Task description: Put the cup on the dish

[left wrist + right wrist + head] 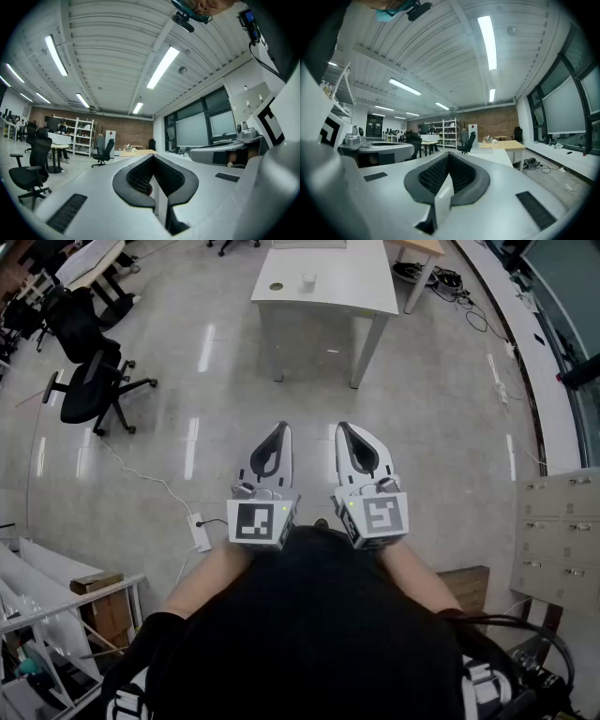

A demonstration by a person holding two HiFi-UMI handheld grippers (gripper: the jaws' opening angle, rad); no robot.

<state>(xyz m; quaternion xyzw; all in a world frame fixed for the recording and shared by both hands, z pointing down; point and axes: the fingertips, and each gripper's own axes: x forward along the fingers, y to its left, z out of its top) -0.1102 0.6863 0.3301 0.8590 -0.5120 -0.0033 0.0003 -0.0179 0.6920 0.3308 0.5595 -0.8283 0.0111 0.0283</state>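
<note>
— What are your claws doing?

— I hold the left gripper (280, 427) and the right gripper (344, 427) side by side, close in front of my body, both pointing forward. In each gripper view the two jaws are pressed together at the tips, with nothing between them.

— What lies past them?

— Grey floor (422, 427). A power strip (200, 532) lies to my left, and a black office chair (89, 390) stands farther out on that side.

— And the cup?

— Far ahead, on the white table (337, 292). The cup (308, 281) stands on the tabletop, with the dish (276, 285) just to its left. They look apart. Both grippers are well away from them.
</note>
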